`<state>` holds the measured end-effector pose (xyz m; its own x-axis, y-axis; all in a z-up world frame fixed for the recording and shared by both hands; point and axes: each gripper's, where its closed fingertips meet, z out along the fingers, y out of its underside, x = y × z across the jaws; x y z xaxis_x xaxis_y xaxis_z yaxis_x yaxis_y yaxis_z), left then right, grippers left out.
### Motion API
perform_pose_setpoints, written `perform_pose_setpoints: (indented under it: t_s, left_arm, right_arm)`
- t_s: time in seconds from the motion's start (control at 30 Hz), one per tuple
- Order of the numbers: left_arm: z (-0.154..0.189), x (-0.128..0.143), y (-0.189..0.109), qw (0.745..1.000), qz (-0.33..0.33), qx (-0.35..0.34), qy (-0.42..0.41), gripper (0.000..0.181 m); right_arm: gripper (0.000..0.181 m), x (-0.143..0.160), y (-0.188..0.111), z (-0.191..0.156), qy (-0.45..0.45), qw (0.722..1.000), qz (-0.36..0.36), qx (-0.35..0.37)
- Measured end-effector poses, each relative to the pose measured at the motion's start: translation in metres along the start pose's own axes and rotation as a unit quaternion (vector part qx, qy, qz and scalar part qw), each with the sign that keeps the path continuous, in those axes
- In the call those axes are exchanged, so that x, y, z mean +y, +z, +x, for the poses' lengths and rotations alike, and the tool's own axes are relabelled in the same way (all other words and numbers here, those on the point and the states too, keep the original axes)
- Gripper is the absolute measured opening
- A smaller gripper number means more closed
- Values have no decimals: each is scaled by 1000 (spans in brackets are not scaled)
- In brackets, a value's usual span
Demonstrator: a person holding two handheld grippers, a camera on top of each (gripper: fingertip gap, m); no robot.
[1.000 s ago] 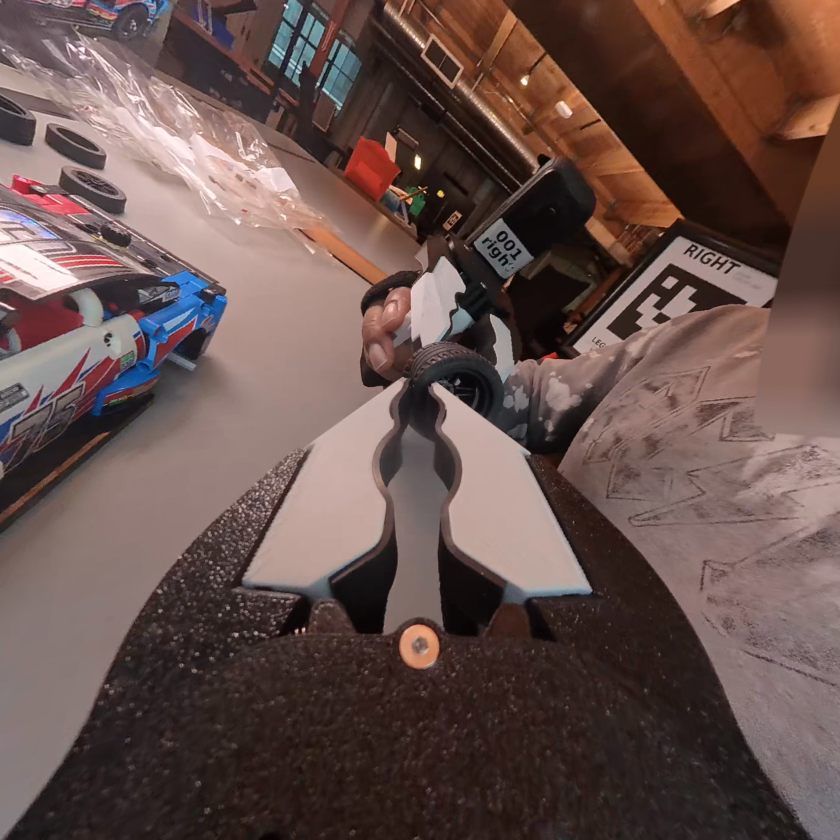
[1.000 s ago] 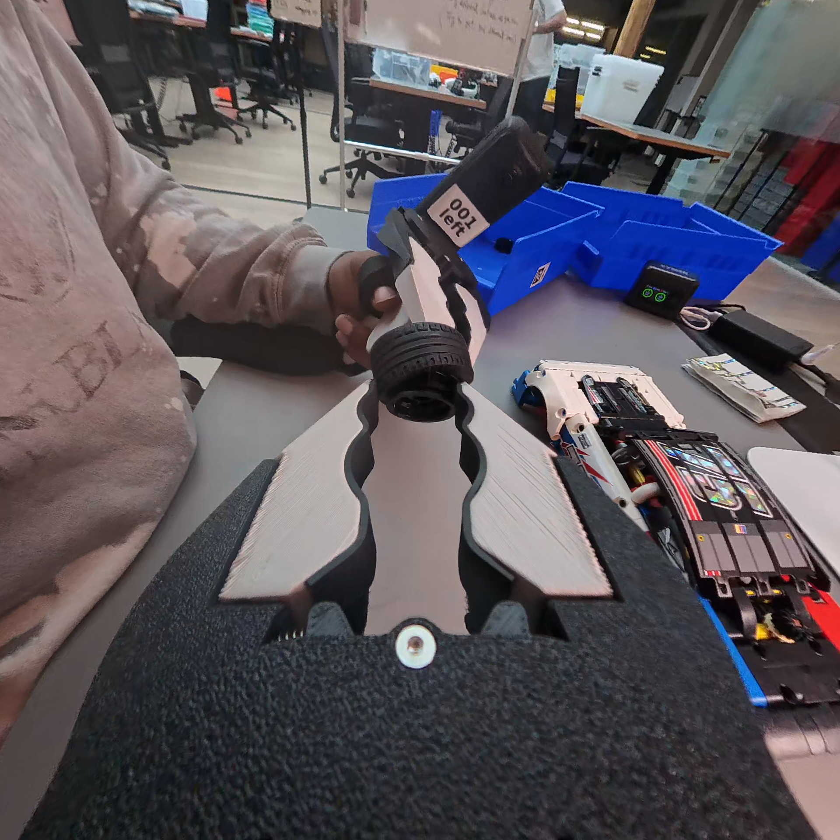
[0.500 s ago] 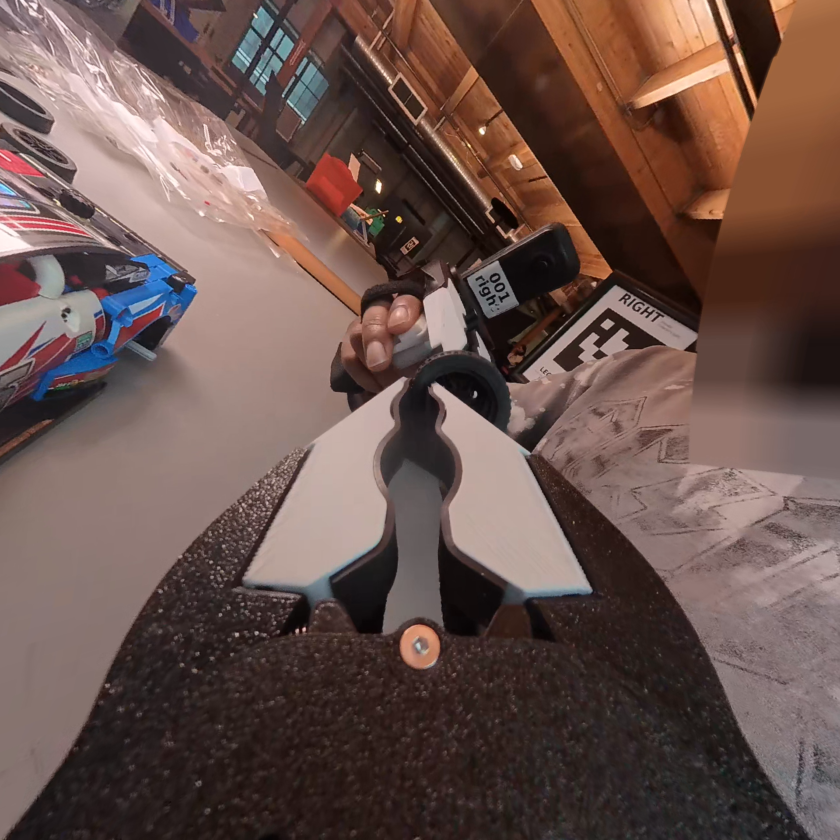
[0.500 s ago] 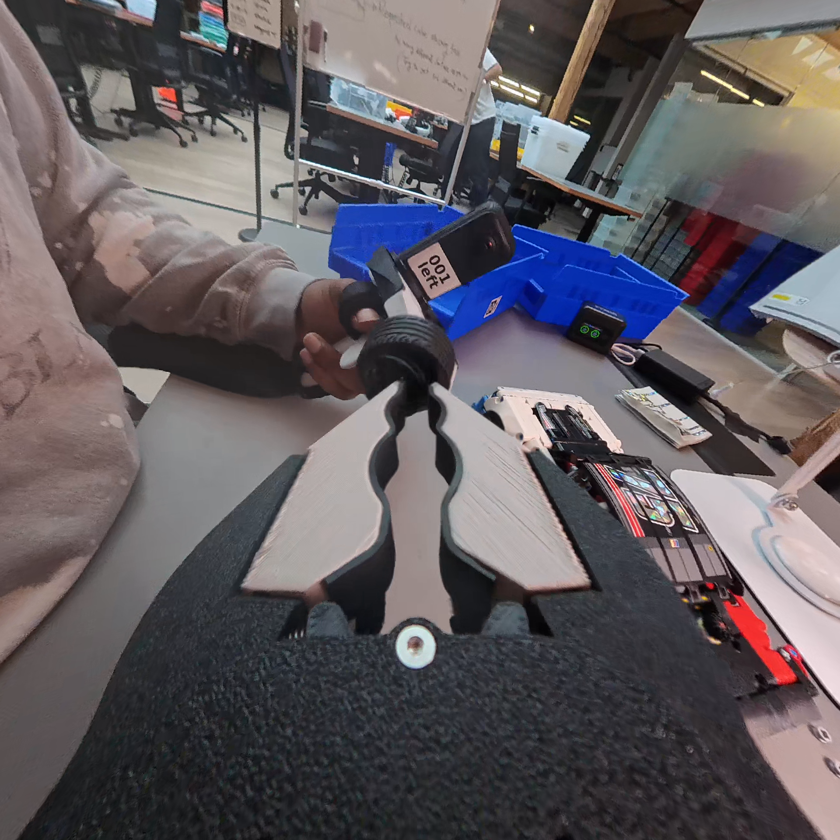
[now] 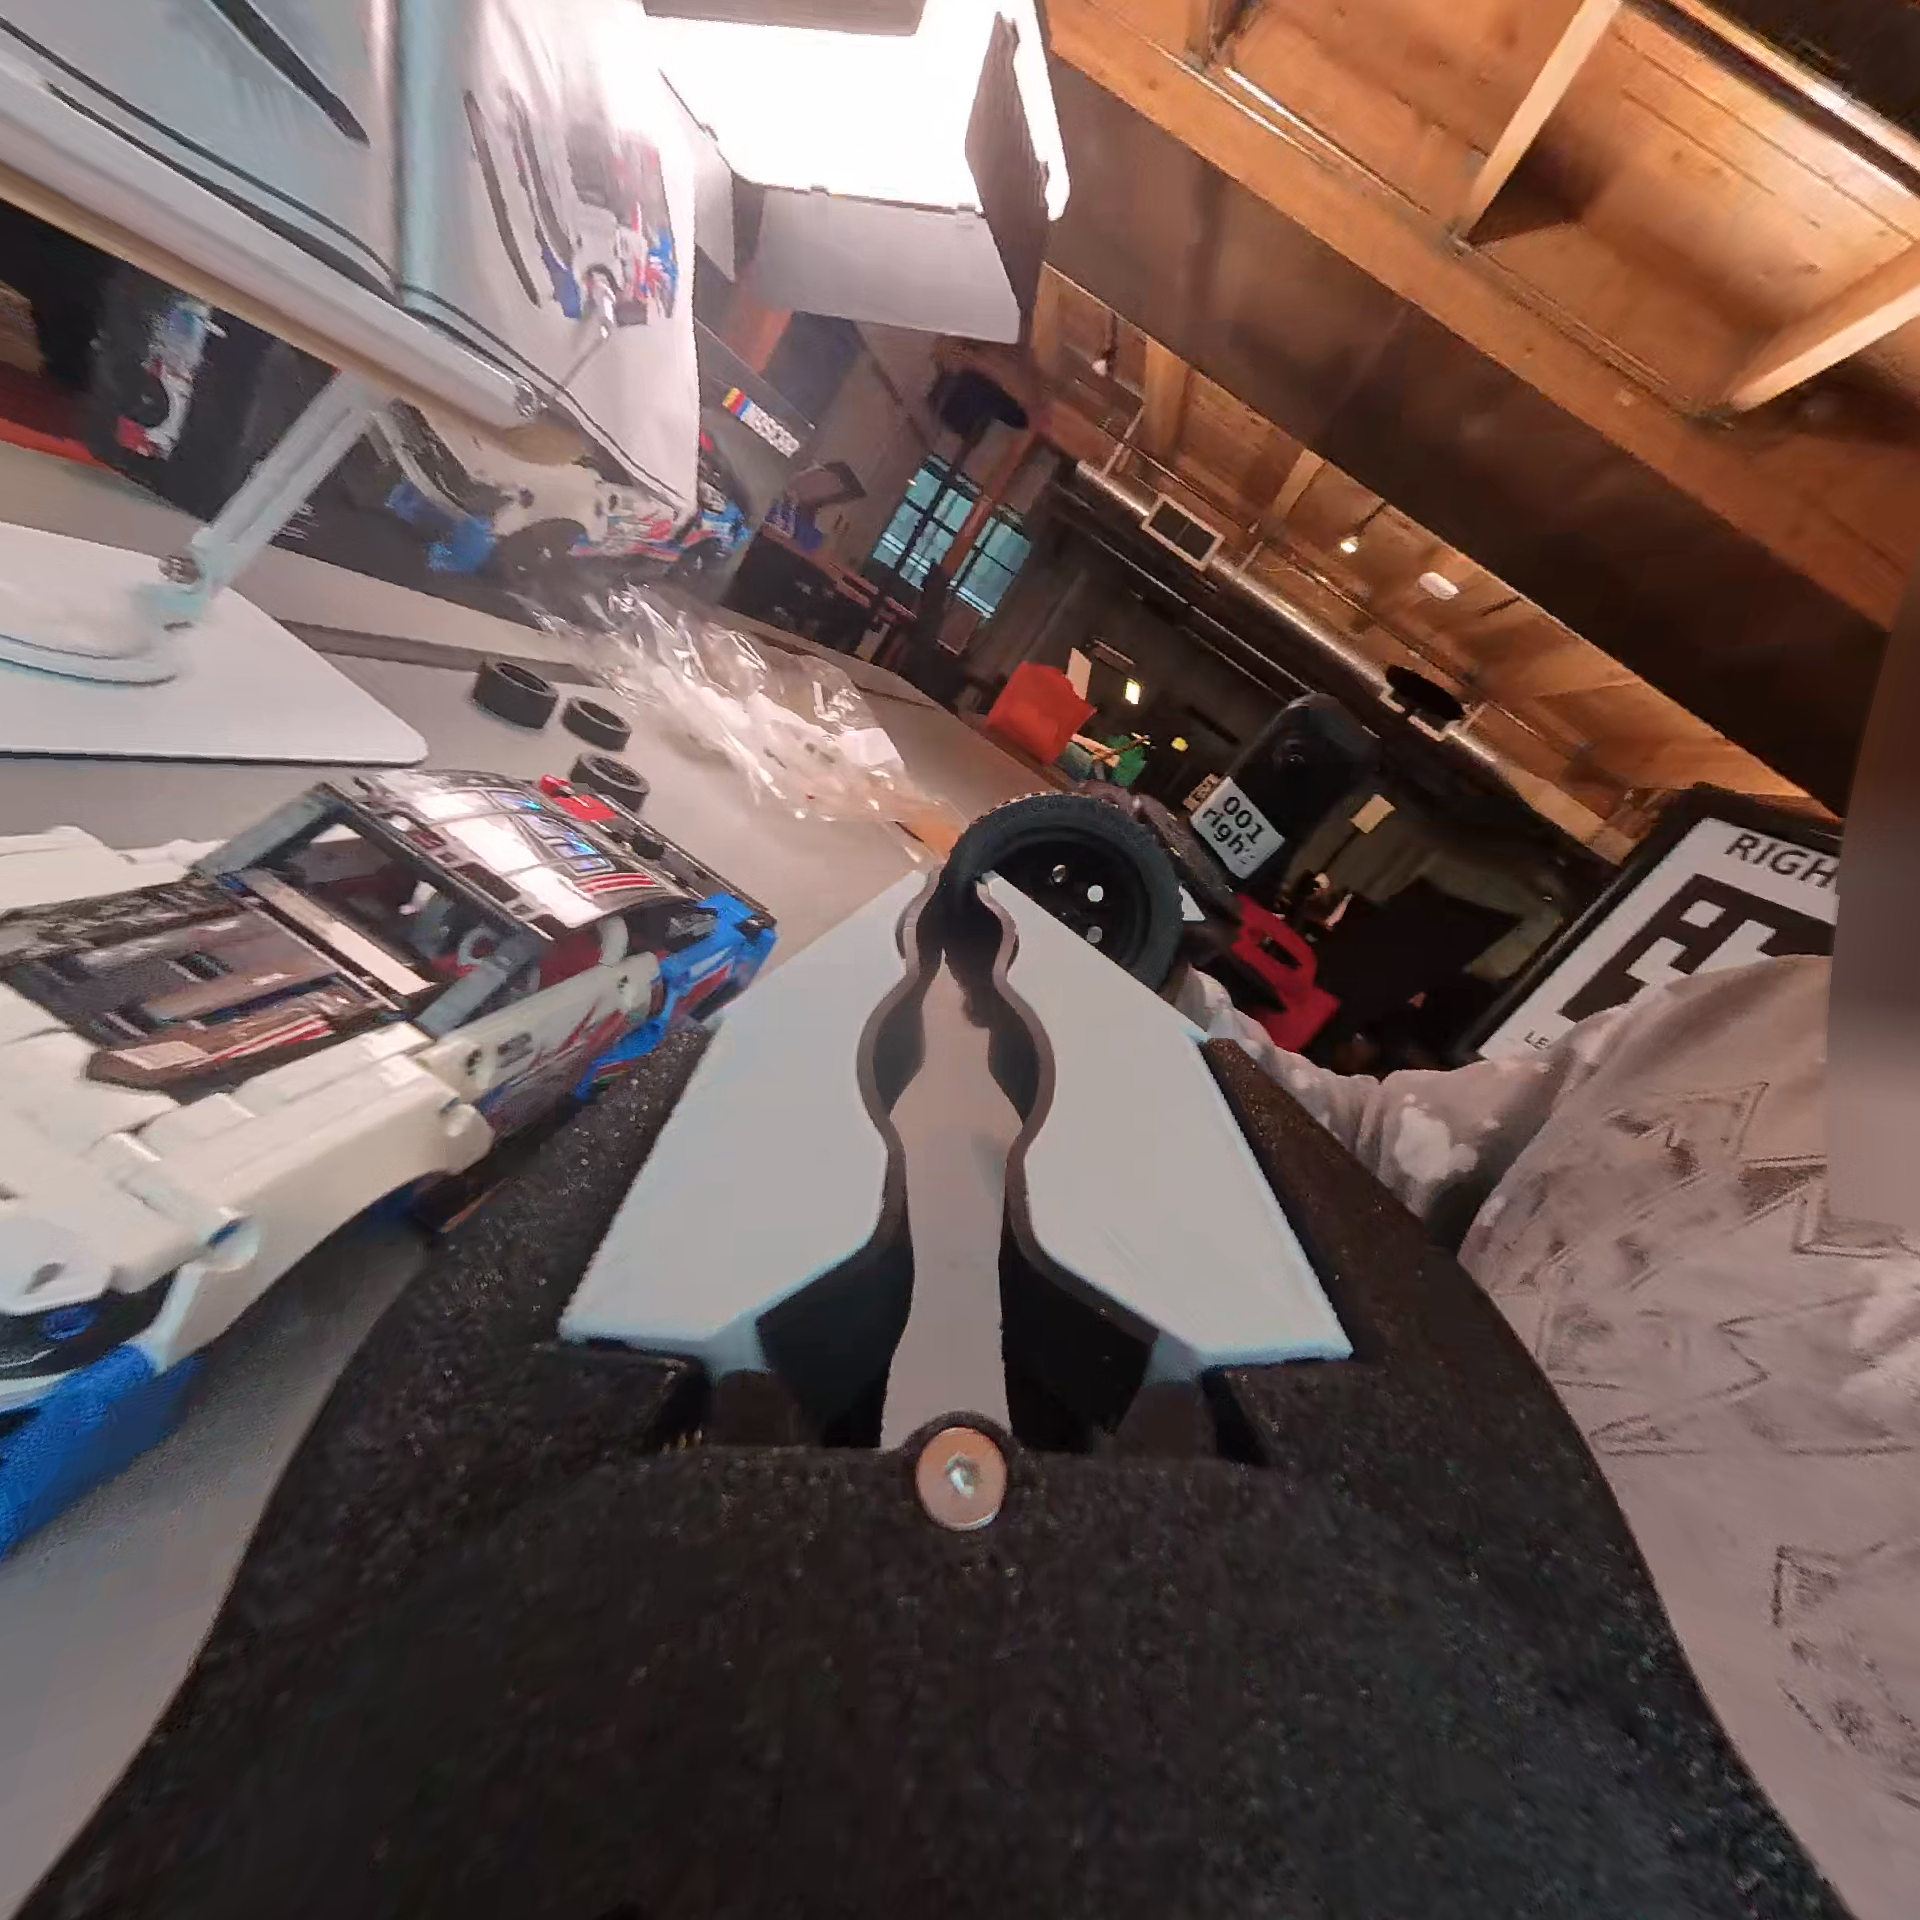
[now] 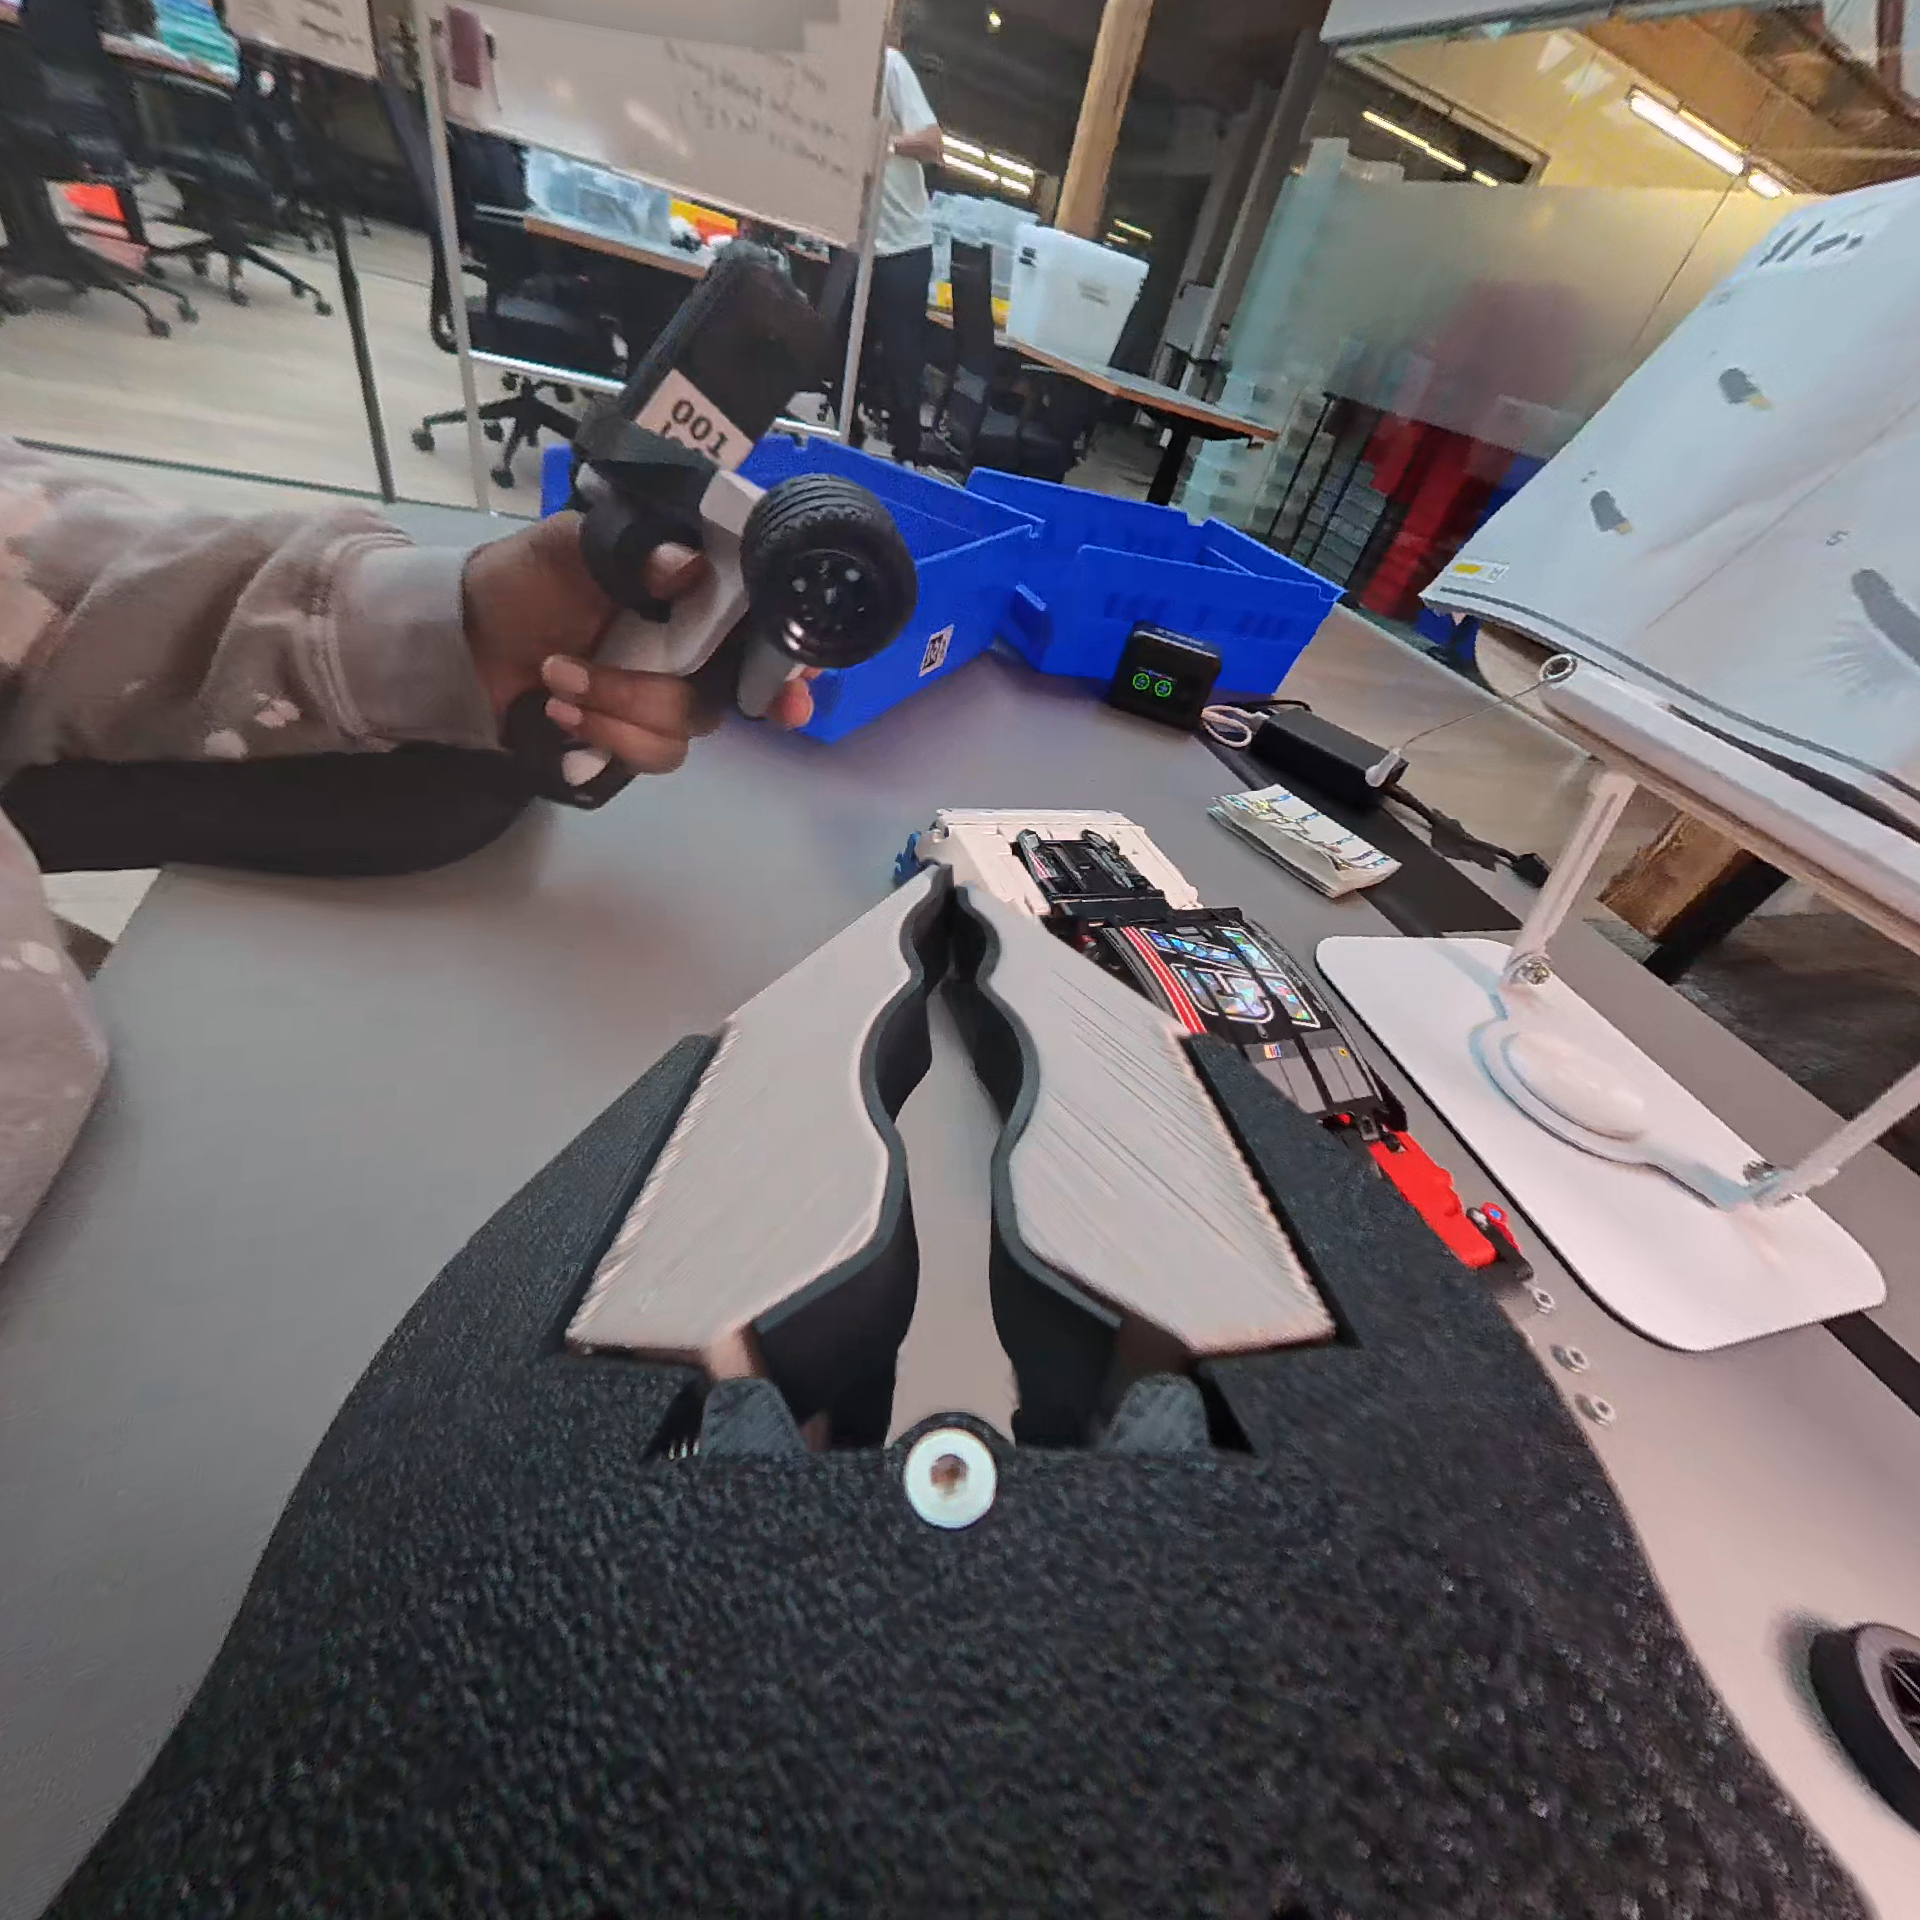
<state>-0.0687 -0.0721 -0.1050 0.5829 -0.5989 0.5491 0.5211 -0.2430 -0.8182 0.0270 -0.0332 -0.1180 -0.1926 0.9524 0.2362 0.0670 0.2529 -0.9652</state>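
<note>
- The left gripper point(image 5: 961, 894) is clamped on a small black toy wheel point(image 5: 1070, 883), pinching the edge of its tyre at the very fingertips and holding it up off the table; the right wrist view shows the same wheel point(image 6: 828, 585) held aloft, hub face outward (a grip that probably keeps the hub free). The right gripper point(image 6: 951, 894) has its fingertips together with nothing between them, hovering low over the front of the car.
- The grey table point(image 6: 364, 1039) carries everything, with the person's sleeve point(image 6: 208, 623) reaching across it.
- A white stand point(image 6: 1579, 1122) props a tilted sheet beside the car, likely so it can be read while working.
- Blue bins point(image 6: 1164, 582) sit along the far edge, well apart from the car.
- The brick-built race car point(image 5: 312, 987), white and blue, rests on the table between the two grippers; its wheel arches look empty from here, though I cannot be sure.
- Clear plastic bags point(image 5: 748, 717) lie crumpled beyond the car.
- Three loose tyres point(image 5: 597, 722) lie in a row near those bags.
</note>
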Motion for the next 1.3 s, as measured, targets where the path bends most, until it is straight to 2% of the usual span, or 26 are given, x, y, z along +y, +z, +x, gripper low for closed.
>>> perform_pose_setpoints:
  t_s: [0.13, 0.2, 0.23, 0.37, 0.53, 0.6, 0.67, 0.77, 0.87, 0.93, 0.97, 1.03, 1.07, 1.13, 1.2, 1.23, 1.3]
  left_arm:
    - [12, 11, 14, 999, -16, 41, -28, 1]
    - [16, 20, 19, 997, -31, 53, -36, 1]
    - [17, 23, 20, 996, -36, 61, -46, 1]
    - [25, 41, 27, 993, -71, 80, -54, 2]
    - [28, 50, 34, 991, -85, 84, -66, 2]
    - [25, 54, 36, 992, -92, 65, -50, 1]
    - [21, 51, 37, 995, -85, 48, -35, 2]
    - [17, 47, 35, 997, -77, 16, 9, 1]
    - [13, 42, 34, 997, -59, -13, 40, 1]
    - [15, 35, 33, 994, -42, -35, 90, 1]
    - [16, 28, 31, 990, -23, -52, 127, 2]
    - [13, -6, 13, 970, 39, -105, 217, 1]
    - [17, -18, 5, 959, 54, -110, 255, 1]
    - [21, -16, 2, 955, 41, -107, 272, 1]
    - [14, -1, 7, 961, 15, -111, 253, 2]
    - [10, 6, 10, 968, -4, -107, 227, 2]
    - [-5, 24, 17, 979, -61, -109, 163, 3]
  right_arm:
    - [1, 4, 20, -12, -30, 999, -16, 1]
    - [21, 3, 28, -22, -31, 999, -19, -14]
    - [22, 0, 30, -27, -30, 999, -14, -22]
    - [21, -14, 34, -40, -25, 998, 8, -50]
    - [9, -16, 34, -50, -45, 997, 7, -64]
    - [4, -14, 34, -51, -46, 997, -3, -65]
    - [3, -14, 36, -48, -12, 998, -4, -54]
    - [3, -13, 36, -43, 118, 990, 23, -77]
    - [2, -11, 36, -39, 230, 966, 52, -107]
    - [3, -12, 36, -37, 312, 938, 70, -136]
    - [2, -13, 35, -35, 367, 913, 85, -158]
    - [1, -16, 27, -37, 497, 828, 124, -230]
    - [1, -9, 29, -37, 534, 804, 121, -231]
    - [1, -1, 31, -35, 531, 813, 114, -211]
    - [2, -4, 33, -26, 489, 843, 108, -194]
    - [2, -4, 33, -22, 460, 863, 102, -181]
    - [2, 2, 33, -14, 349, 926, 74, -126]
